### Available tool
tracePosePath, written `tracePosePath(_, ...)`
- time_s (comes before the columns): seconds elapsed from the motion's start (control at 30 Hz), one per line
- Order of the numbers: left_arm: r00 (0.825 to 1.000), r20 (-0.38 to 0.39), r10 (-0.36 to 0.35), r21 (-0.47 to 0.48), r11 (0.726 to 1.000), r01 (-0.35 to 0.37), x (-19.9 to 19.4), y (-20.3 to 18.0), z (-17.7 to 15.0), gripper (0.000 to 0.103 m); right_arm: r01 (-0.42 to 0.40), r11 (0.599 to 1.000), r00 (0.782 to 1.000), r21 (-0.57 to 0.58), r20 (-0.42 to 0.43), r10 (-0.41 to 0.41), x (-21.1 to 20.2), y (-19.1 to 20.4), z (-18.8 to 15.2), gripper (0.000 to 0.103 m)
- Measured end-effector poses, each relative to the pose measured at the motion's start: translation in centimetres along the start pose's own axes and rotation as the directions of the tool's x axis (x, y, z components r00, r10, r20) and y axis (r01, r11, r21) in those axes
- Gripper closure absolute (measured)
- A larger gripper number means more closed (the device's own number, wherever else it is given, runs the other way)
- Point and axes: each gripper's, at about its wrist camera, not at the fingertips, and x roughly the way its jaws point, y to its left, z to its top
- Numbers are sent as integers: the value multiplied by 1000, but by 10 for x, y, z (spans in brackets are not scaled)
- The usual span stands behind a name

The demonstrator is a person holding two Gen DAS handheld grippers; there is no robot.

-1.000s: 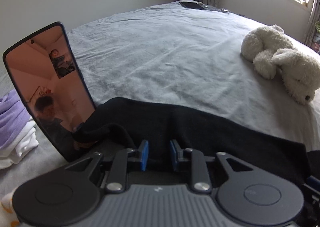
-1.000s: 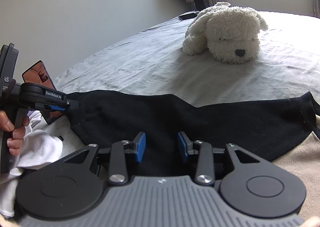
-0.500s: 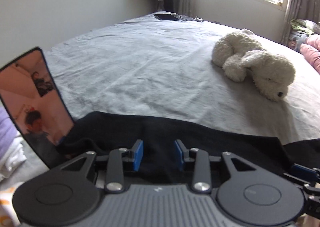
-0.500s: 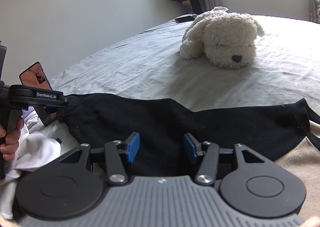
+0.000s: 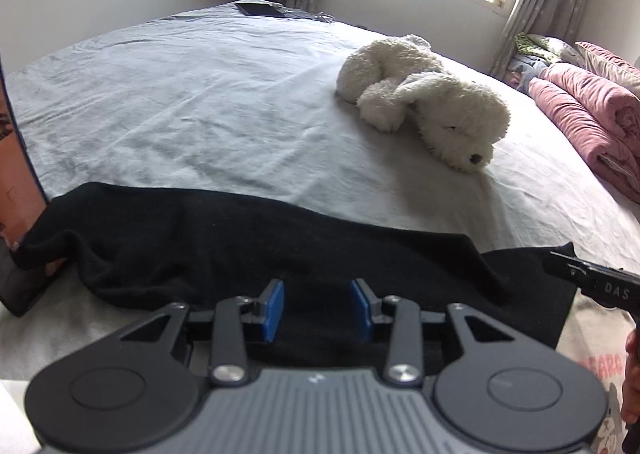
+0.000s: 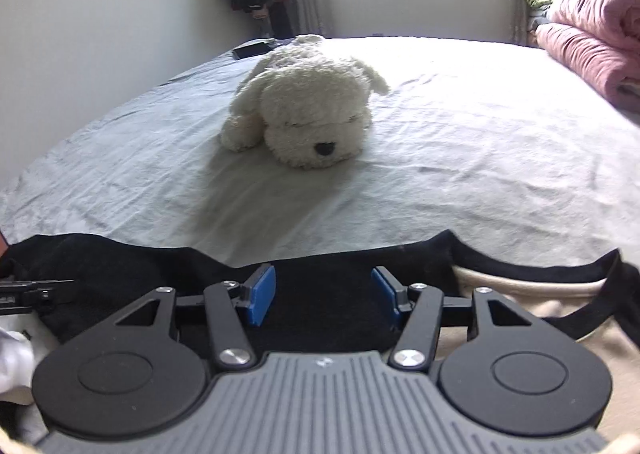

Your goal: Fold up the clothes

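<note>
A: Looking through the left wrist view, the left tool [image 5: 316,310] hovers low with its blue pads apart and nothing between them. The black garment [image 5: 248,242] lies in a band across the near edge of the bed [image 5: 180,101], rumpled at its left end against a propped phone [image 5: 20,189].

B: And the white plush dog [image 5: 424,113]?

A: Farther off on the right, well apart from the cloth. The right tool's tip shows at the right edge.

B: Now the right wrist view?

A: The right tool [image 6: 324,294] gapes wider, also holding nothing, above the same black garment [image 6: 320,294]. A beige garment [image 6: 528,294] with black trim lies near right.

B: Risks?

A: I'd judge a pinch here could gather both the black and beige layers, dragging both. The bunched left end could also knock over the phone.
</note>
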Motion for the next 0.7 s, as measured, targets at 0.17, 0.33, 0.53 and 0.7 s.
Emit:
tracePosePath(0.17, 997, -41, 65, 95, 994, -61, 7, -11, -9, 64, 86, 996, 996, 5, -15, -86, 15, -23, 9, 45)
tracePosePath(0.33, 995, -42, 91, 132, 988, -85, 5, -11, -12, 64, 80, 997, 994, 6, -71, -79, 44, -41, 8, 58)
tracePosePath(0.53, 992, -62, 106, 144, 985, -96, 6, -11, -12, 64, 153, 986, 988, -60, -10, -154, 41, -31, 1, 92)
tracePosePath(0.7, 990, -74, 120, 140, 984, -108, 6, -13, -11, 63, 234, 967, 972, -96, 28, -233, 45, -18, -4, 88)
